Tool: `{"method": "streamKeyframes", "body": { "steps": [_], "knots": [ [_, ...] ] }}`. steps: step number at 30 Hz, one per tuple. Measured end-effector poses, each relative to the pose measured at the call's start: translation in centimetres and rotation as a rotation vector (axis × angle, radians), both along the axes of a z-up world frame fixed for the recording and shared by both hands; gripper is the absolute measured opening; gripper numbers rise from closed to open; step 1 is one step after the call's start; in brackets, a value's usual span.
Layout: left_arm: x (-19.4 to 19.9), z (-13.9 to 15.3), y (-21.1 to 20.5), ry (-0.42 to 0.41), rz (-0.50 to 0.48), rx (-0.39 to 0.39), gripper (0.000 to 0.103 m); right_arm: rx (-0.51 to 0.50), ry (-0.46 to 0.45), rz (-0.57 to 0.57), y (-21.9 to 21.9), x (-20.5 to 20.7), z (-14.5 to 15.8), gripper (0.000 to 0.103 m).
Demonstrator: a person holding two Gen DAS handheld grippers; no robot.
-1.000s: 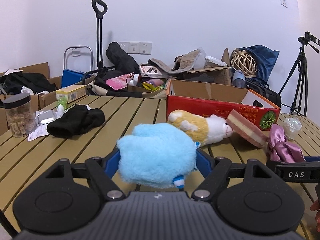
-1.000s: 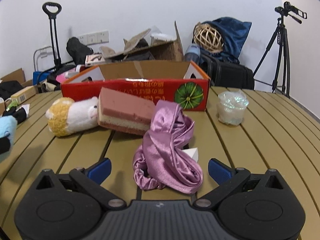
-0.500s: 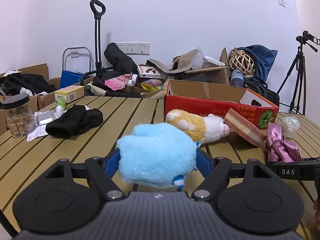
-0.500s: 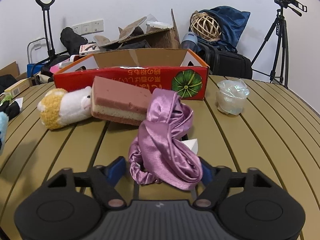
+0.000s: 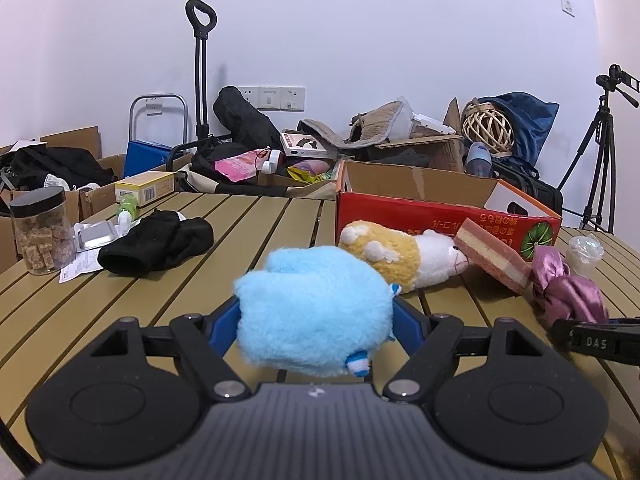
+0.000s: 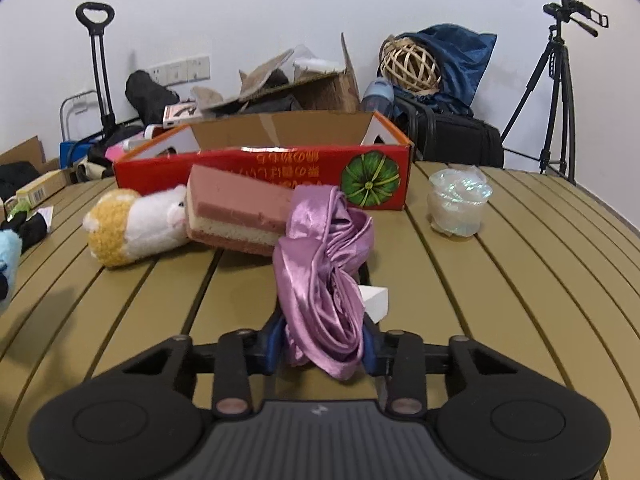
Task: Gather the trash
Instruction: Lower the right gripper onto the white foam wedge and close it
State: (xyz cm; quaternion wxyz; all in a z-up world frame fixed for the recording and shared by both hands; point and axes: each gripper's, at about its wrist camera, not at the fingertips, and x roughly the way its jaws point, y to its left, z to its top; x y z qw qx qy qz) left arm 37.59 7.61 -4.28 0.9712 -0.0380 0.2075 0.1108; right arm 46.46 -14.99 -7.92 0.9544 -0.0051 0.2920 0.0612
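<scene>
My left gripper [image 5: 316,316] is shut on a fluffy light-blue plush toy [image 5: 312,304], held just above the slatted wooden table [image 5: 260,220]. My right gripper [image 6: 322,340] has its jaws closing, and both blue pads press on a purple satin cloth [image 6: 324,248] bunched up between them. That cloth [image 5: 568,292] also shows at the right of the left wrist view. Behind it lie a pink-and-cream sponge block [image 6: 240,208] and a yellow-and-white plush [image 6: 132,228]. An open red cardboard box [image 6: 280,160] stands farther back.
A crumpled clear plastic cup [image 6: 458,206] sits at the right, and a small white block [image 6: 374,300] lies beside the cloth. On the left are a black sock [image 5: 160,244], a foil pack [image 5: 96,236], a receipt and a jar [image 5: 40,232]. Clutter and a tripod [image 6: 556,92] lie beyond the table.
The right jaws went from wide open to pressed on the purple cloth, which bunched into a narrow upright fold. The left gripper and blue plush stayed as they were.
</scene>
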Motion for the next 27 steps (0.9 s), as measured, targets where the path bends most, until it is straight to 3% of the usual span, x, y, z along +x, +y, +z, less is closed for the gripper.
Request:
{"method": "streamKeyframes", "body": {
  "steps": [10,18,23,24,27],
  "knots": [
    [-0.3,0.1,0.5,-0.006,0.01,-0.008,0.078,-0.03,-0.076,0.02,0.0,-1.8,0.4,0.029],
    [-0.5,0.3,0.7,-0.015,0.014,-0.011,0.078,0.003,-0.137,0.005,-1.0,-3.2,1.3,0.024],
    [-0.6,0.3,0.7,-0.019,0.011,-0.015,0.078,0.028,-0.184,-0.008,-1.9,-3.9,2.2,0.012],
    [-0.6,0.4,0.7,-0.02,0.01,-0.015,0.078,0.036,-0.189,-0.007,-2.2,-4.0,2.3,0.001],
    [-0.6,0.4,0.7,-0.02,0.01,-0.014,0.078,0.055,-0.193,0.003,-2.7,-4.3,2.5,0.0]
  ]
}}
